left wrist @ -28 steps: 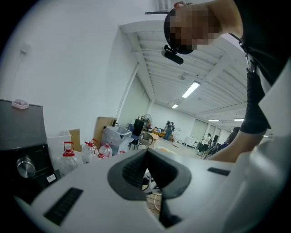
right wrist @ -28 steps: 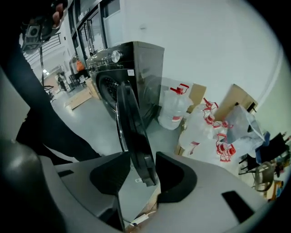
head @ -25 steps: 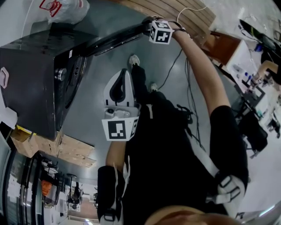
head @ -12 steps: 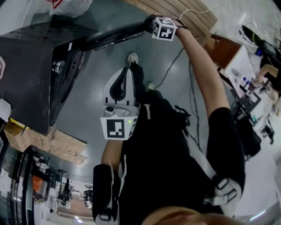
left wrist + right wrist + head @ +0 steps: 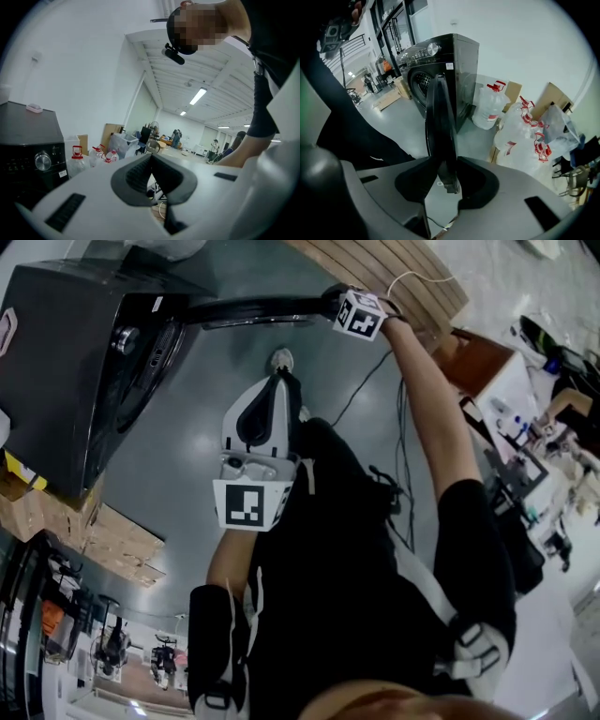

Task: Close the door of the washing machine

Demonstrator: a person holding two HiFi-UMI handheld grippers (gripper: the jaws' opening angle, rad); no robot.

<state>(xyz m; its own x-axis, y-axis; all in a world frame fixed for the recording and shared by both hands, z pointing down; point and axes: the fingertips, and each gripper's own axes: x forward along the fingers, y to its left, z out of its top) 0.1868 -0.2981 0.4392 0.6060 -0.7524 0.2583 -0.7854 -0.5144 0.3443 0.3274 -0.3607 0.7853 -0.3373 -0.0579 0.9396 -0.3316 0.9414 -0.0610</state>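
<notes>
Right gripper [image 5: 443, 180] moved across with door [image 5: 440, 122]; its jaws have just been closing and now pinch the door edge. Left gripper [image 5: 151, 161] jaws together, empty. Risk: I swing too fast, pinch slips, door stays unlatched.

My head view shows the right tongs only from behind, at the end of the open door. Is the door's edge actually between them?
Observer: Yes. In the right gripper view the door runs edge-on between the right tongs. They have just been closing and look to touch both its faces.
Operator: And the left tongs, anything in them?
Observer: Nothing. The left gripper view shows the left tongs shut tip to tip and empty.
</notes>
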